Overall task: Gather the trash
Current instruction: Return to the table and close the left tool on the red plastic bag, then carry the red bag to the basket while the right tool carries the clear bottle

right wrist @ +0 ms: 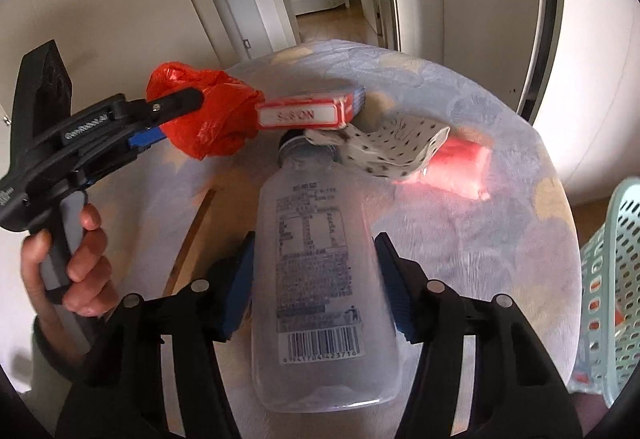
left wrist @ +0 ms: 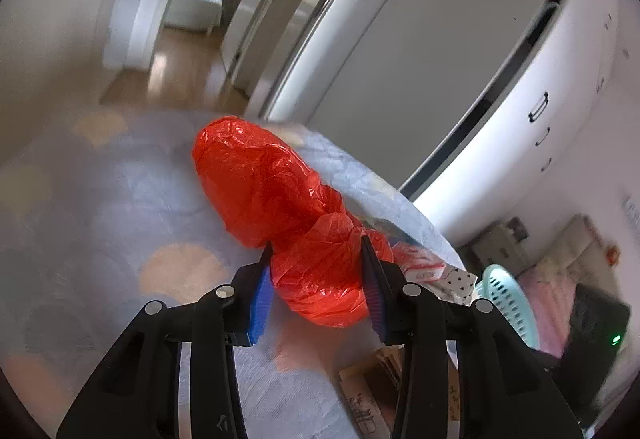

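Note:
My left gripper is shut on a crumpled red plastic bag and holds it over the round table; the bag also shows in the right wrist view. My right gripper is shut on a clear plastic bottle with a printed label and barcode, its neck pointing away from me. On the table lie a red and white box, a white dotted wrapper and a pink packet.
The round table has a pale blue patterned cloth. A mint green perforated basket stands at the table's right edge, also in the left wrist view. A brown card lies near the front. White cabinets stand behind.

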